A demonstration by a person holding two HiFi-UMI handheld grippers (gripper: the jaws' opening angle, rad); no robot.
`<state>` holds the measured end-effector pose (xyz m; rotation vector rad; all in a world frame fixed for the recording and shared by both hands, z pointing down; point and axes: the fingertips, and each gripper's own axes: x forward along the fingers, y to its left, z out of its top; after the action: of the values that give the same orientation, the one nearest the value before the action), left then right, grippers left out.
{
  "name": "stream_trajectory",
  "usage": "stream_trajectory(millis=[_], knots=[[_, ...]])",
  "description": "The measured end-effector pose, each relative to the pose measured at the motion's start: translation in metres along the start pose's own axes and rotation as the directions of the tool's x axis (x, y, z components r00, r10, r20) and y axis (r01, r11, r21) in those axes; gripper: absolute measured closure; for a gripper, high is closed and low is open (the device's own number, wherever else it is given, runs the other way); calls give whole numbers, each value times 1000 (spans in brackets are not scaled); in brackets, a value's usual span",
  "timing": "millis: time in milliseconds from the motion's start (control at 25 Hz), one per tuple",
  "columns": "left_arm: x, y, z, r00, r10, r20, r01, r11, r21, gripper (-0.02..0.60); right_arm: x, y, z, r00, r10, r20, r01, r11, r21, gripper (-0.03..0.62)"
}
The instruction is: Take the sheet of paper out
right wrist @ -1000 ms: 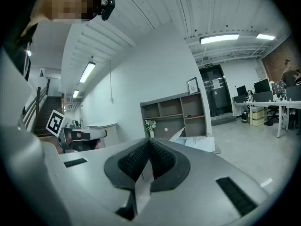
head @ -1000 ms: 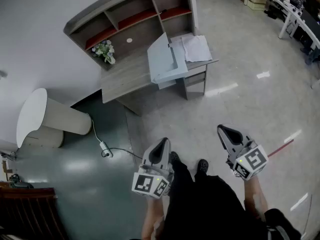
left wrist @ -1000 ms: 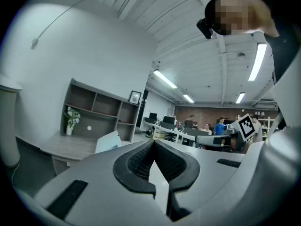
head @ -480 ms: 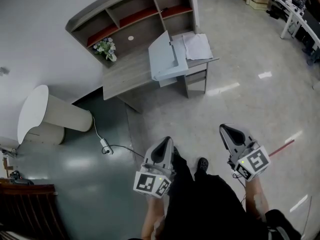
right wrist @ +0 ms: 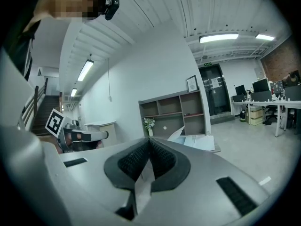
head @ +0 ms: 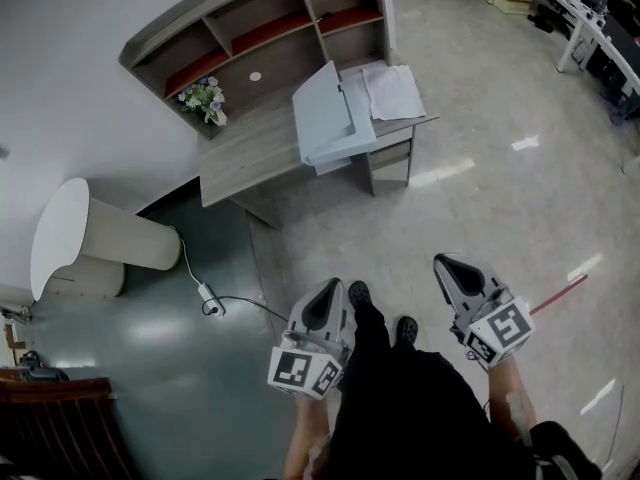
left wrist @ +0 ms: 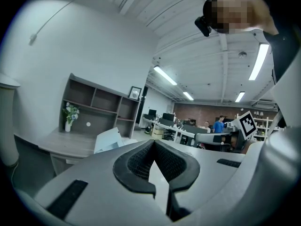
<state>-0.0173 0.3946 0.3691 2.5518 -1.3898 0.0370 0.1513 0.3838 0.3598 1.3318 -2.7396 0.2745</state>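
Head view: left gripper (head: 323, 302) and right gripper (head: 450, 272) — both closed, empty — well apart from the paper (head: 392, 90) on the desk (head: 245, 150).

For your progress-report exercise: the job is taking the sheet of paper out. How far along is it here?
Done: nothing evident; white sheets lie by the pale blue folder on the desk. In hand: nothing; left gripper and right gripper are shut, empty, well short of the desk. Left: walk up, grasp a sheet, pull it out.
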Motion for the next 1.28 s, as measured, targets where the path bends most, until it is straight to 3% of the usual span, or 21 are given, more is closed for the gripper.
stream_trajectory(millis=[720,1280], knots=[[111,132,47,995,-101,3,101,994,47,568,163,-41,52,998,-64,17,64,998,-25,582],[150,190,34,980,-180,-87,185,981,61,568,221,-52,50,988,-154,-9,154,988,18,582]])
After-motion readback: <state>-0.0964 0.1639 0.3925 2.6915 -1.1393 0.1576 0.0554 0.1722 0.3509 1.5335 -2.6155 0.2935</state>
